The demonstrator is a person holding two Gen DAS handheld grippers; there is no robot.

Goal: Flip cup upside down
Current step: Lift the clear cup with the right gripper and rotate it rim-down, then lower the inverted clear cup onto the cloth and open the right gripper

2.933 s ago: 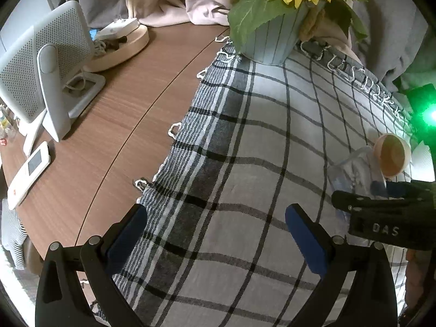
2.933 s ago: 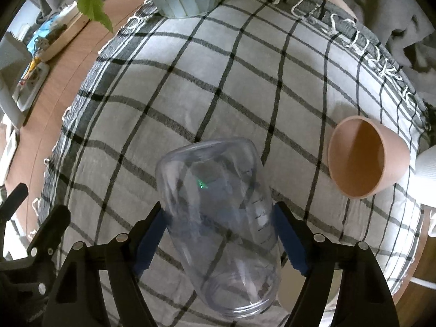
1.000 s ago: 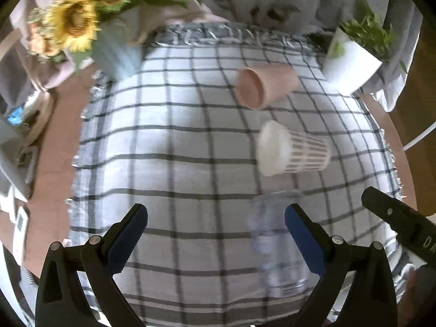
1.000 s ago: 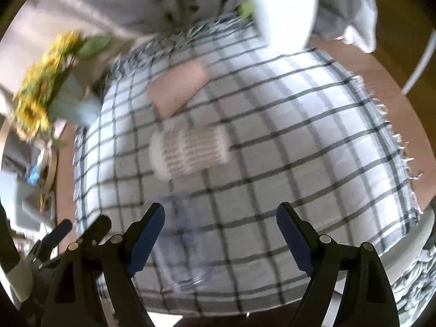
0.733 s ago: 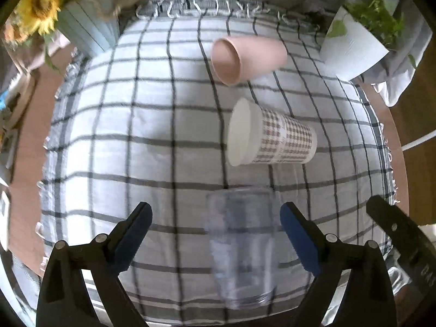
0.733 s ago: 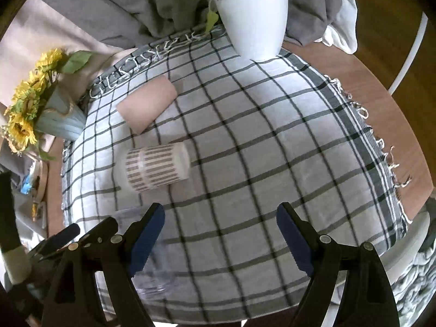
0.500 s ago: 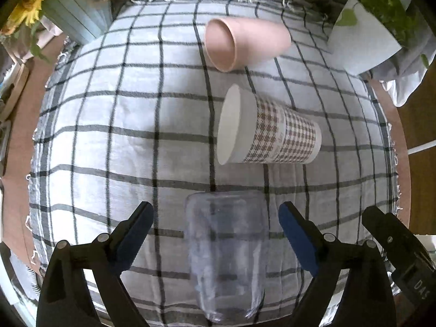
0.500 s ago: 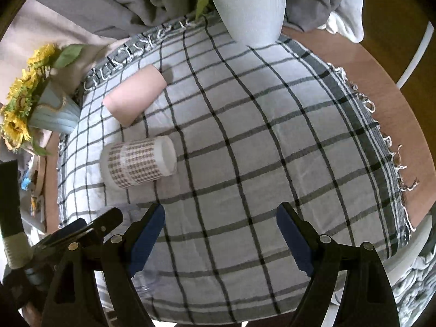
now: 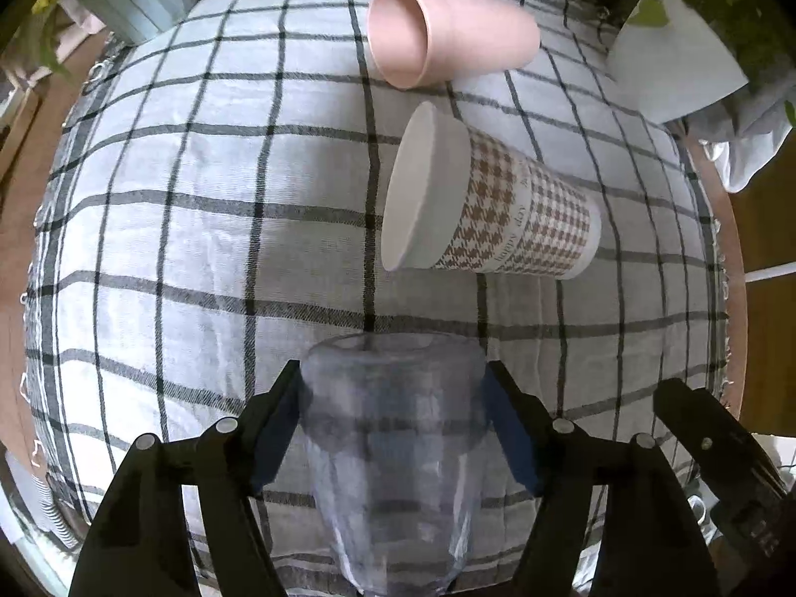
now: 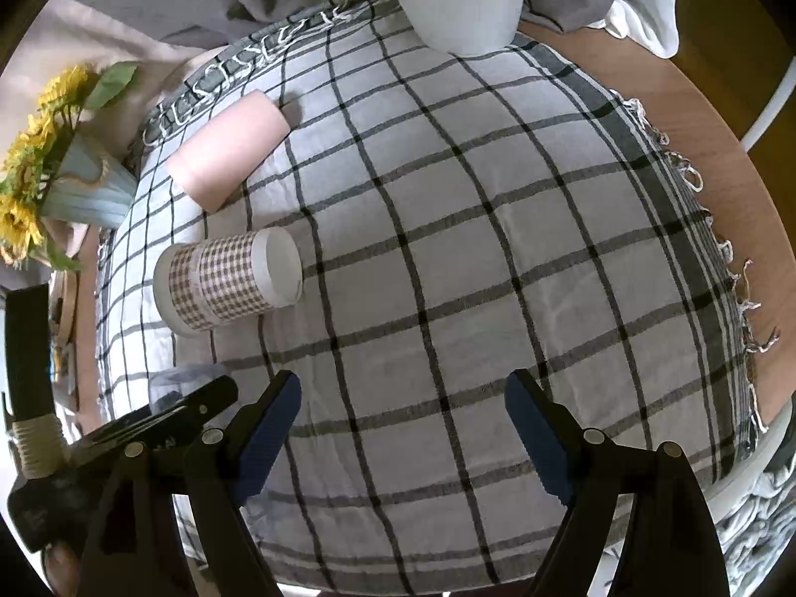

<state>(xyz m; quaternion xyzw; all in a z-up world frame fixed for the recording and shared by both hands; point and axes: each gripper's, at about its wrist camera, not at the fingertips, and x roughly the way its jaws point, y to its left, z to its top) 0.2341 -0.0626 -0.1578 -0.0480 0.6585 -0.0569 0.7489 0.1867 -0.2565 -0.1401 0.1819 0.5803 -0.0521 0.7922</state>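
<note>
The left gripper (image 9: 393,428) was clamped on the clear cup (image 9: 395,452) lying on the checked cloth (image 9: 174,229). The right gripper (image 10: 403,433) stood apart, holding nothing.

Soft daylight lit both views evenly. The pink tumbler (image 9: 450,42) and the houndstooth paper cup (image 9: 490,211), both lying sideways, cast faint shadows on the checked grey-and-white tablecloth (image 9: 199,229). Fisheye curvature bent the cloth's edges, corners vignetted black, and focus stayed sharp.
</note>
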